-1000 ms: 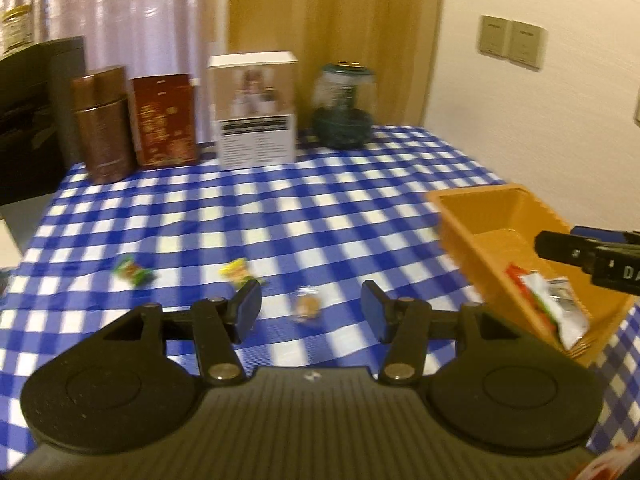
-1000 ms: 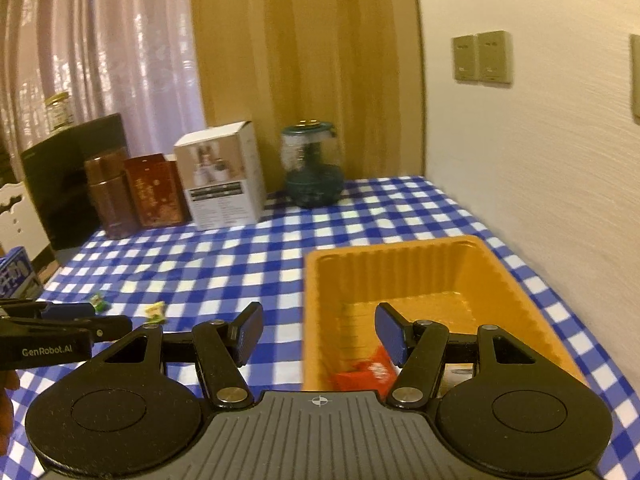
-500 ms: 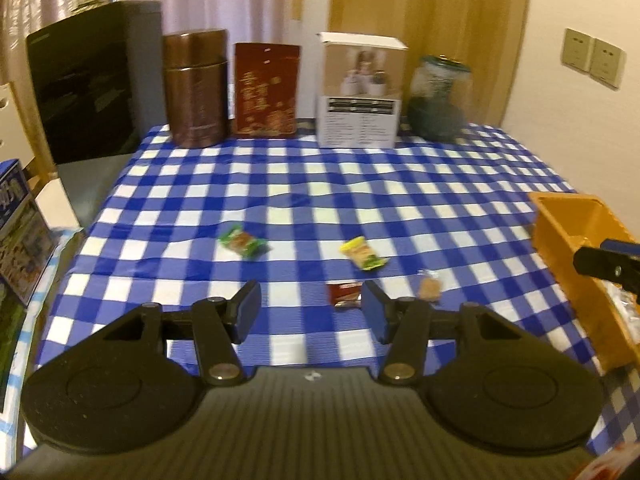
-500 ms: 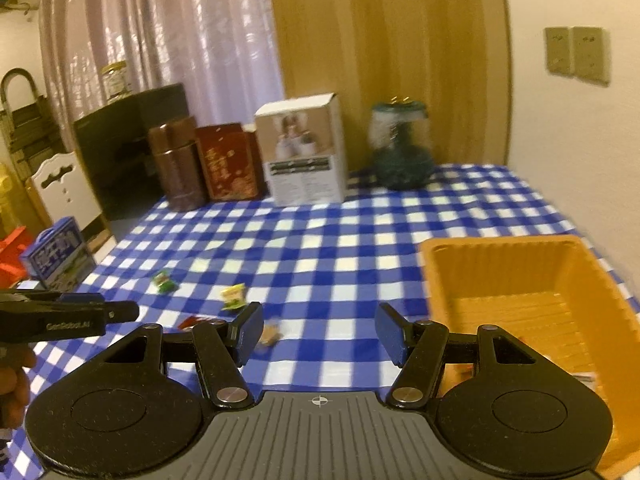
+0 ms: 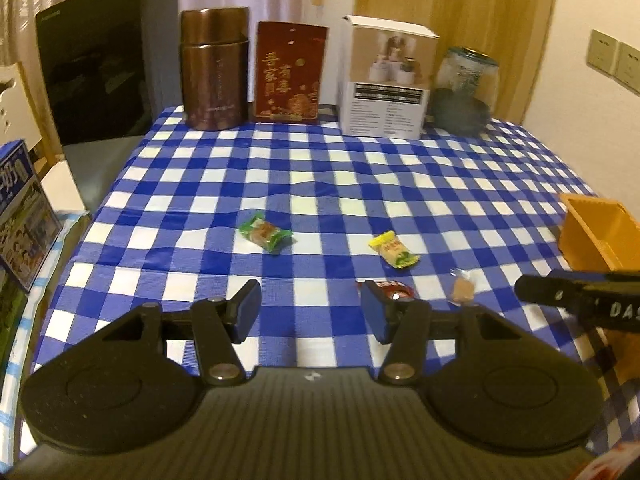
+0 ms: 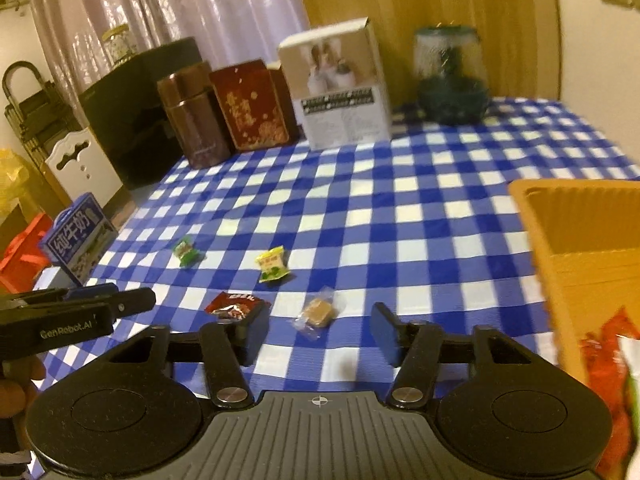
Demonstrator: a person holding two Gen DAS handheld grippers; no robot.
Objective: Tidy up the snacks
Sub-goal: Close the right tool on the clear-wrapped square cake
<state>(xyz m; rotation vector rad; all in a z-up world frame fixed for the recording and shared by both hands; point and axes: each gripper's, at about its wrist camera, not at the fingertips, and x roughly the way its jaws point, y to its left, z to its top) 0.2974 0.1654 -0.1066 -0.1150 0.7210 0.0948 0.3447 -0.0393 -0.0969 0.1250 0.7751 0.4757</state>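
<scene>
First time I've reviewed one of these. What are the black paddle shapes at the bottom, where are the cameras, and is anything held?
A person holds a two-finger gripper in each hand; a camera on each looks along its fingers. The left gripper and right gripper are both open and empty; the right's jaws have just been closing with nothing between them. On the checked tablecloth lie four loose snacks: a green candy, yellow candy, red packet and clear-wrapped brown sweet. The orange bin on the right already holds some packets.
</scene>
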